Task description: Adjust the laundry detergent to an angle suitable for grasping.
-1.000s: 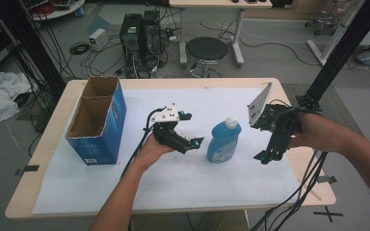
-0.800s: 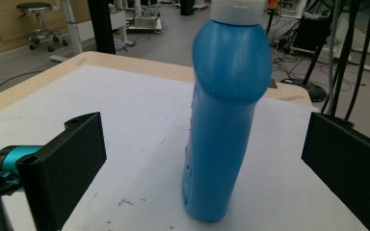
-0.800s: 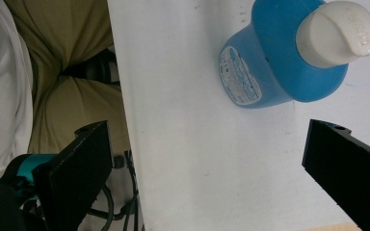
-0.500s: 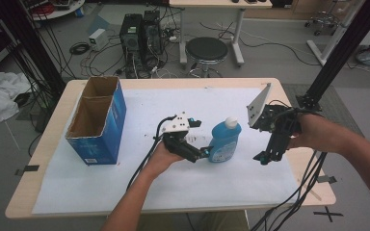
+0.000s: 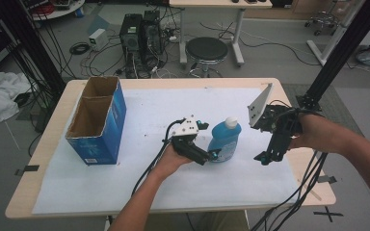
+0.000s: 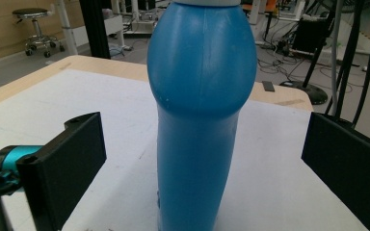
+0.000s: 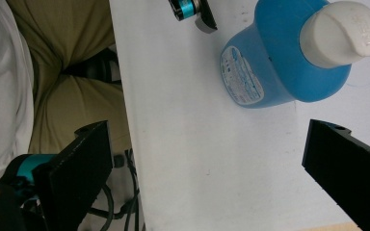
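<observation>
The left gripper [image 6: 200, 159] has its jaws spread wide, one on each side of the blue bottle [image 6: 200, 110], with clear gaps both ways; nothing is gripped yet. In the high view that gripper [image 5: 211, 156] sits low at the bottle's [image 5: 224, 140] base. The right gripper [image 5: 265, 158] hangs well off to the far side of the bottle from the left jaws, tilted down toward the surface [image 5: 139, 115], its jaws also apart and empty.

The risks, as I judge them: the bottle is tall on a narrow foot, so if one jaw meets it before the other, it may be pushed sideways and topple. The body bulges above a slimmer lower half, and a close on that smooth curved plastic could let it squirt upward or twist. Jaws set this low might also scrape the white covering.

The bottle stands upright between the left jaws, its long axis vertical, the white cap [image 7: 342, 32] pointing straight up; its label [image 7: 243, 74] shows in the right gripper view. Farther out beyond the left gripper's rear stands an open blue cardboard box [image 5: 96, 122].
</observation>
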A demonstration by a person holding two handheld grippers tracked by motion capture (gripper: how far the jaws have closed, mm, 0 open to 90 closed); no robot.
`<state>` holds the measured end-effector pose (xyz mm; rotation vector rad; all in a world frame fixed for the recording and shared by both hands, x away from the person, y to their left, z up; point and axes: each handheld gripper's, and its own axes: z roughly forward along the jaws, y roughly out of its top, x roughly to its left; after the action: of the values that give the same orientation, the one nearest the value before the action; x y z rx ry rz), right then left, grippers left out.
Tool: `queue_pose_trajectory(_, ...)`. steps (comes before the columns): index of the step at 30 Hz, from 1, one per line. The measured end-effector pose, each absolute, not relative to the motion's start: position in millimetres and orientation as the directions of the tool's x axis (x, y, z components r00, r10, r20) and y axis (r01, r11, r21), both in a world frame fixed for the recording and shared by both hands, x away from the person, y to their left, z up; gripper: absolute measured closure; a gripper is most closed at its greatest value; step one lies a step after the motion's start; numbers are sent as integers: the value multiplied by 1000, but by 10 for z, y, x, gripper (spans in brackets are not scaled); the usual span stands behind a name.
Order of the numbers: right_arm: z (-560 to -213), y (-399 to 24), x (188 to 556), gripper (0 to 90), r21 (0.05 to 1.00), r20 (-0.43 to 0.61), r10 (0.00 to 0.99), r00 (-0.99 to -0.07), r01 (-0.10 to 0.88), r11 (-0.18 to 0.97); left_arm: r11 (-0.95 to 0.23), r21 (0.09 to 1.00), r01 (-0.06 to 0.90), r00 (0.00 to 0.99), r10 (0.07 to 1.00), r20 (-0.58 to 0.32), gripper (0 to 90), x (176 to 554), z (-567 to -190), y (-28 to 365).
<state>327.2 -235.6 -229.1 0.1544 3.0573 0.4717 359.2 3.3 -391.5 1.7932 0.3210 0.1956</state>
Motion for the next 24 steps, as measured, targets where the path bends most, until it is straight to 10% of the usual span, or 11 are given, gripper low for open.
queue_pose_trajectory(24,-2303,-2343,3309,29,304,-29,96,-995,82,949,-190,973,134,931,361,-58,17,3698,-4054,-269)
